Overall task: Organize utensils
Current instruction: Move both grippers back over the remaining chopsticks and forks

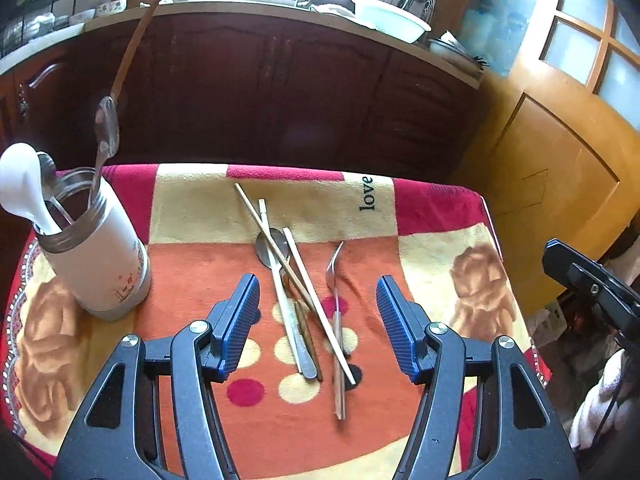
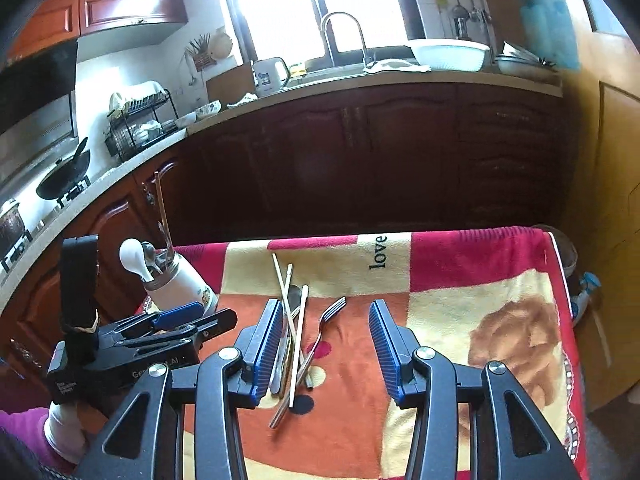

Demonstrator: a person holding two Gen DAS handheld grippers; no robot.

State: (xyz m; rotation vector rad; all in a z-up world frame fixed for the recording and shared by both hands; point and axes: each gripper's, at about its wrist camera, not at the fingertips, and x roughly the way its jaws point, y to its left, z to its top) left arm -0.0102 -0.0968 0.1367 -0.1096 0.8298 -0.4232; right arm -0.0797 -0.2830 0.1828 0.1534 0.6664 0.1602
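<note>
A pile of utensils lies mid-table: wooden chopsticks (image 1: 316, 304), a metal spoon (image 1: 272, 246) under them and a metal fork (image 1: 335, 276) to the right. The pile also shows in the right wrist view: chopsticks (image 2: 298, 344), fork (image 2: 324, 328). A white utensil cup (image 1: 100, 256) stands at the left, holding a white spoon (image 1: 22, 184), metal spoons and a chopstick; it also shows in the right wrist view (image 2: 180, 286). My left gripper (image 1: 318, 304) is open and empty, above the pile. My right gripper (image 2: 322, 344) is open and empty, just above the fork and chopsticks.
The table wears a red, orange and cream blanket (image 1: 432, 240) with its edges close on the right and far side. Dark kitchen cabinets (image 1: 280, 92) stand behind, a wooden door (image 1: 560, 152) at right. The left gripper's body (image 2: 160, 332) sits left of my right gripper.
</note>
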